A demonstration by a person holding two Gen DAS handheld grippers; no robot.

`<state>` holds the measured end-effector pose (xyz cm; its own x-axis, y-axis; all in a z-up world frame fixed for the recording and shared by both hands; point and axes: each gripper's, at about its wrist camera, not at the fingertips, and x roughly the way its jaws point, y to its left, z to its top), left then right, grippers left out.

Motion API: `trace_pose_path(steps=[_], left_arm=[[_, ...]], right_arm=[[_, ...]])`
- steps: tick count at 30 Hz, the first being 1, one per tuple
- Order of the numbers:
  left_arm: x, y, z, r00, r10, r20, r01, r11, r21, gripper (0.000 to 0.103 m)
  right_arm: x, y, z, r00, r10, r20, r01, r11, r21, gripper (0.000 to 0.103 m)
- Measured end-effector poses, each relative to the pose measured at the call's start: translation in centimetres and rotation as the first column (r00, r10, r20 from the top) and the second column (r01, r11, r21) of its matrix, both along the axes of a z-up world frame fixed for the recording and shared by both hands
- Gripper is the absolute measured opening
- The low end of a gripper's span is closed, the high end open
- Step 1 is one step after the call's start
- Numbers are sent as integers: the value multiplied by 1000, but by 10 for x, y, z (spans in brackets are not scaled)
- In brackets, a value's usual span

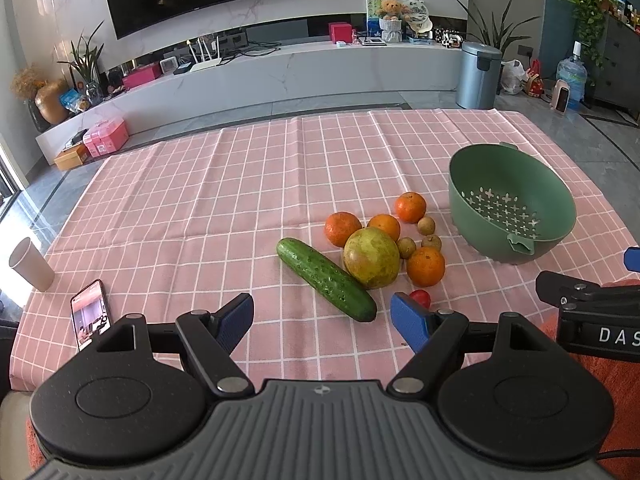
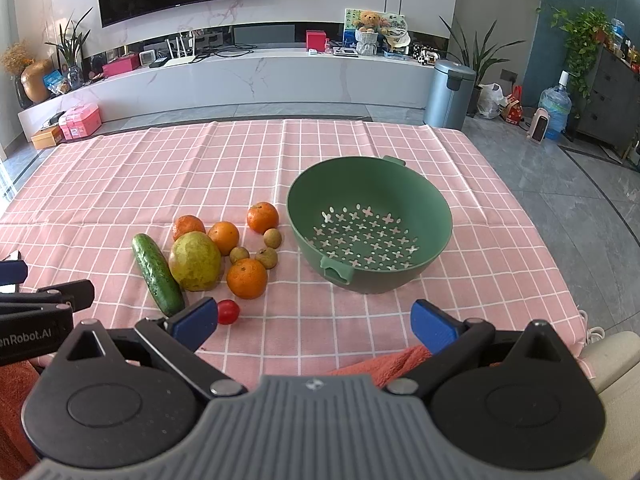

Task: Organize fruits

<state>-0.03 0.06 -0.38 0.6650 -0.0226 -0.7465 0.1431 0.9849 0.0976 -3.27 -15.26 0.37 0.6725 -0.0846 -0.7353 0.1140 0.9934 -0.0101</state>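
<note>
On the pink checked tablecloth point(image 1: 180, 208) lies a cluster of produce: a green cucumber point(image 1: 326, 279) point(image 2: 157, 275), a large yellow-green pear point(image 1: 371, 257) point(image 2: 195, 261), several oranges point(image 1: 425, 266) point(image 2: 247, 278), three small brown longans point(image 1: 406, 247) point(image 2: 266, 257) and a small red tomato point(image 1: 420, 298) point(image 2: 227, 311). An empty green colander bowl point(image 1: 512, 210) point(image 2: 370, 224) stands to their right. My left gripper point(image 1: 324, 320) is open, low in front of the cucumber. My right gripper point(image 2: 316, 322) is open too, in front of the bowl, holding nothing.
A white paper cup point(image 1: 31, 264) and a phone point(image 1: 90, 313) sit at the table's left side. Orange cloth point(image 2: 384, 362) lies at the near edge. Beyond the table are a TV console, a grey bin point(image 2: 449, 94) and plants.
</note>
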Motion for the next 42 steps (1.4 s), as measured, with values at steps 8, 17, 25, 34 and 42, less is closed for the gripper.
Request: trace_pose_path(steps=[8, 17, 25, 34, 42], left_arm=[[1, 0, -2, 1000, 4, -11, -4, 1000, 3, 92], [0, 1, -2, 1000, 7, -11, -7, 1000, 2, 92], [0, 2, 0, 1000, 9, -11, -9, 1000, 2, 92], [0, 4, 1, 1000, 8, -16, -8, 1000, 2, 92], [0, 4, 0, 1000, 6, -18, -6, 1000, 5, 92]], right_arm=[[0, 1, 0, 1000, 4, -2, -4, 1000, -2, 98], [-1, 4, 1, 1000, 11, 2, -11, 1000, -4, 98], [-1, 4, 2, 1000, 14, 7, -14, 1000, -4, 98], [0, 5, 2, 1000, 15, 1, -15, 1000, -5, 98], [1, 5, 3, 1000, 17, 2, -17, 1000, -5, 98]])
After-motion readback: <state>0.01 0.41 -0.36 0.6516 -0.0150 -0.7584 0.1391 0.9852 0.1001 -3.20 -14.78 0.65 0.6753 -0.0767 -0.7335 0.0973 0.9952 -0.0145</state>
